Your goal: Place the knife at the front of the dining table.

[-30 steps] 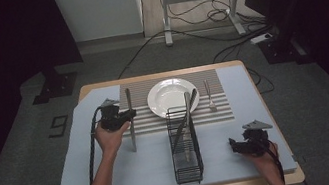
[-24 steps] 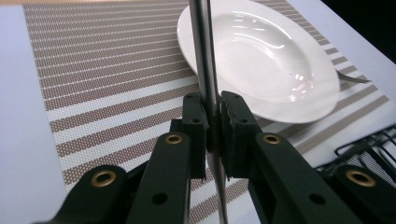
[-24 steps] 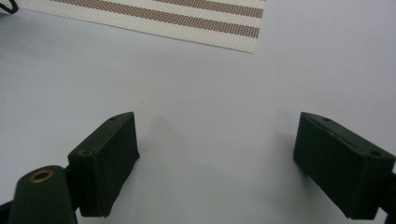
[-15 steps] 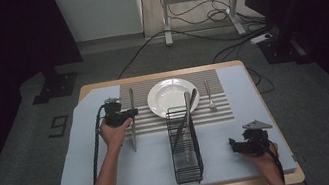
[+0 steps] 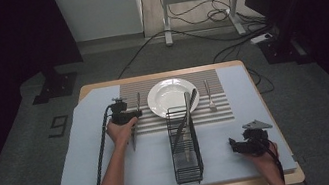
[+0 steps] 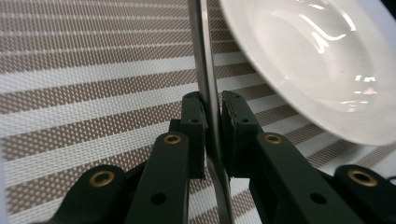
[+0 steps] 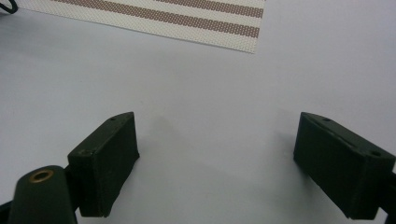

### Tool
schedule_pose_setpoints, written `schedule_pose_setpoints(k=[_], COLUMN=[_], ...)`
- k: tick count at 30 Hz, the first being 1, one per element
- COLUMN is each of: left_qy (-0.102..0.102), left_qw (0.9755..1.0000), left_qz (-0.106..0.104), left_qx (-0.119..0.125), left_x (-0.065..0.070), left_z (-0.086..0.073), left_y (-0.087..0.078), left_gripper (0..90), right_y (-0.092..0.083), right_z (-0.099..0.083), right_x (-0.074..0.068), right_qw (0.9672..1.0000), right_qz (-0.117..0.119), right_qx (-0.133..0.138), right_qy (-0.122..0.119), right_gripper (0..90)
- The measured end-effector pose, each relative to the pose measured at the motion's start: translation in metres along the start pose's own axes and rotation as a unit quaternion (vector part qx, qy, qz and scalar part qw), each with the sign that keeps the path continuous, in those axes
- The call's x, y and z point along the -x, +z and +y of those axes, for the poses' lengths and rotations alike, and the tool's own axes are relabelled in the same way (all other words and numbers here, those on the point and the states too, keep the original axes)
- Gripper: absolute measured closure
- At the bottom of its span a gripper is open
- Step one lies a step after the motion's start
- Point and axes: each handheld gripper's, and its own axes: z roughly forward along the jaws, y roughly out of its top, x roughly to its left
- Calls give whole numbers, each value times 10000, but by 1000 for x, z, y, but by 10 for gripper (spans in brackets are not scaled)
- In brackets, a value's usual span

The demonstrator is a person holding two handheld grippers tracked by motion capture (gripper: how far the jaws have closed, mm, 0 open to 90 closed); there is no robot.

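Note:
A long metal knife [image 6: 205, 70] lies on its edge along the striped placemat [image 6: 70, 93], just left of the white plate [image 6: 317, 65]. My left gripper [image 6: 212, 109] is shut on its middle. From above, the left gripper [image 5: 128, 115] sits at the mat's left edge, and the knife [image 5: 137, 101] points toward the far side beside the plate [image 5: 172, 96]. My right gripper [image 7: 215, 163] is open with nothing between its fingers, low over the pale blue table cover [image 7: 210, 84]. In the high view, the right gripper [image 5: 238, 145] sits near the front right corner.
A black wire rack [image 5: 183, 142] stands in the middle front, with two utensils [image 5: 189, 111] leaning out of it toward the plate. A fork [image 5: 209, 96] lies on the mat right of the plate. Cables trail from both grippers.
My left gripper has shifted slightly right toward the plate with the knife in it. The right gripper has stayed where it was.

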Motion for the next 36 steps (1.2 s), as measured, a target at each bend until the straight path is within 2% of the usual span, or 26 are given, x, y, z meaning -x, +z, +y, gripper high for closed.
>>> schedule_pose_setpoints(k=[3,6,9,14,17,19,20,25,28,36], left_qy=[-99,-80,-294,-317,-381,-452,-452,-247,-193,42], left_qw=[9999,9997,9995,9995,9993,9988,9988,9997,9997,9998], left_qz=[84,193,20,38,-29,-199,-199,53,140,182], left_qx=[-62,-126,-90,-81,-47,-50,-50,6,6,-15], left_x=[-1,-2,-8,-7,-8,-10,-10,-7,-5,-1], left_z=[-2,-4,-5,-5,-6,-5,-5,-5,-6,-8], left_y=[8,12,11,11,12,11,11,9,8,6], left_gripper=[811,825,828,825,820,767,732,678,648,611], right_y=[0,0,0,0,0,0,0,0,0,0], right_z=[0,0,0,0,0,0,0,0,0,0], right_x=[0,0,0,0,0,0,0,0,0,0], right_qw=[10000,10000,10000,10000,10000,10000,10000,10000,10000,10000], right_qz=[2,3,3,1,0,0,0,-2,-1,-6], right_qx=[1,1,-1,-1,0,-1,-1,0,-3,-4], right_qy=[0,1,2,-2,-2,-1,-1,-4,-1,-5], right_gripper=[133,132,132,132,132,132,132,132,132,132])
